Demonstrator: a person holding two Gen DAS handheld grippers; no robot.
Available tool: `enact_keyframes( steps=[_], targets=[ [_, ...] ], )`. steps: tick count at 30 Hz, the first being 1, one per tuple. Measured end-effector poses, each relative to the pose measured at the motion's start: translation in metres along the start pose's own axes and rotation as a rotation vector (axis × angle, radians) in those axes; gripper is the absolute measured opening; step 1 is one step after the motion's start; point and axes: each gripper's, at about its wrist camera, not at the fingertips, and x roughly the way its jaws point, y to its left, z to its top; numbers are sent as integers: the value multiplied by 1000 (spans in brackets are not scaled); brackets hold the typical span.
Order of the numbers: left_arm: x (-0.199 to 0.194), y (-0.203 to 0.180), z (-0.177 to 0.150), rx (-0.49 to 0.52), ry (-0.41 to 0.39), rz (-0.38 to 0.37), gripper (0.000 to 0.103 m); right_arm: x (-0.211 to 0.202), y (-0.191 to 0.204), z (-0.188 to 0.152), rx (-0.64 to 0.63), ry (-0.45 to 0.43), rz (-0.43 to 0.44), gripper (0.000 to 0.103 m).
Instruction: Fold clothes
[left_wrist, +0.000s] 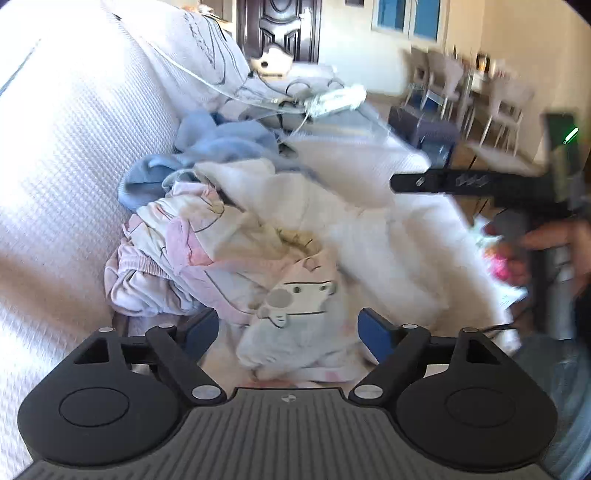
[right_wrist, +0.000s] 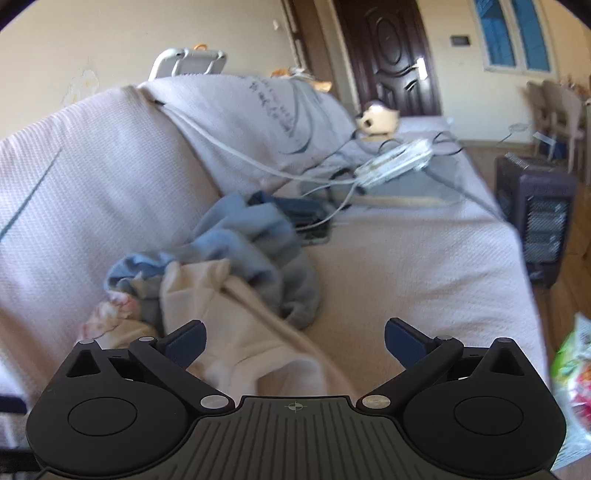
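Clothes lie heaped on the sofa: a blue garment, a cream one and a printed top. We see our left tongs spread, gripping nothing, and our right tongs likewise released above the cream cloth.

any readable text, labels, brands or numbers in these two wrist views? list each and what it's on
Nothing can be read for certain.
Dark script on the grey cover draped over the sofa back: too blurred to read.
Raised marking on the right gripper finger, left wrist view: blurred, unreadable.
Print on the colourful packet at the right edge: smeared, unreadable.
Cartoon bear garment: picture only, no letters visible.
Small wall plate beside the door: too small.
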Motion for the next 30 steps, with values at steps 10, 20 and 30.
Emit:
enact_keyframes(
  steps=[10,20,30],
  targets=[
    [110,-5,-5,-154,83,-47,60,11,10,-11,-29,78,55,103],
    [62,50,47,-115,-74,218,12,17,-14,-11,86,87,15,103],
    [50,125,176,43,-191,581,13,18,-16,-11,91,94,54,103]
  ],
)
